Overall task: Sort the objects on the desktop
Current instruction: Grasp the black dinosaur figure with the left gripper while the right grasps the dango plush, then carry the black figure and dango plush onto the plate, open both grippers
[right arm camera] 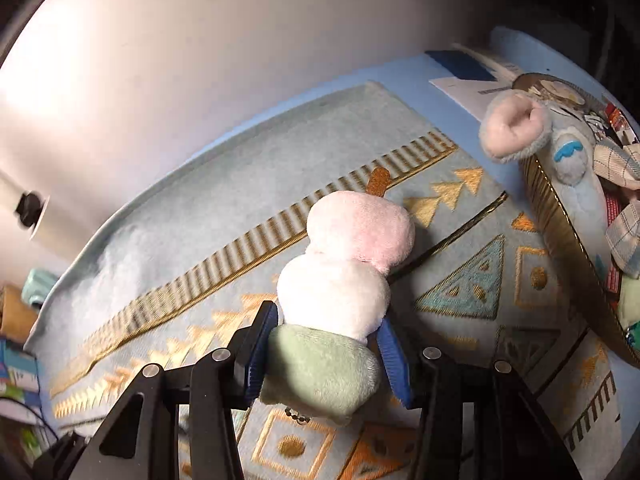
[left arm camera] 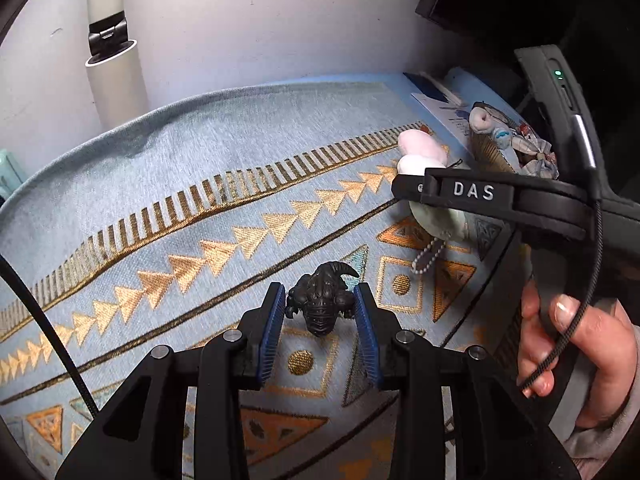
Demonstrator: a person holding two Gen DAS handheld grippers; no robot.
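Note:
A small black dragon-like figurine [left arm camera: 322,300] sits between the blue pads of my left gripper [left arm camera: 320,300], which is shut on it just above the patterned cloth [left arm camera: 200,184]. My right gripper [right arm camera: 326,324] is shut on a plush dango skewer [right arm camera: 340,280] with pink, white and green balls, gripping it at the green ball, and holds it over the cloth. In the left wrist view the right gripper's finger [left arm camera: 472,192] marked DAS crosses the plush [left arm camera: 424,156] at right.
A brown basket [right arm camera: 560,224] at right holds a grey plush toy [right arm camera: 560,140] and plaid fabric items. Papers [right arm camera: 464,84] lie behind it. A white wall [left arm camera: 240,20] backs the table. A white pole [left arm camera: 112,60] stands at far left.

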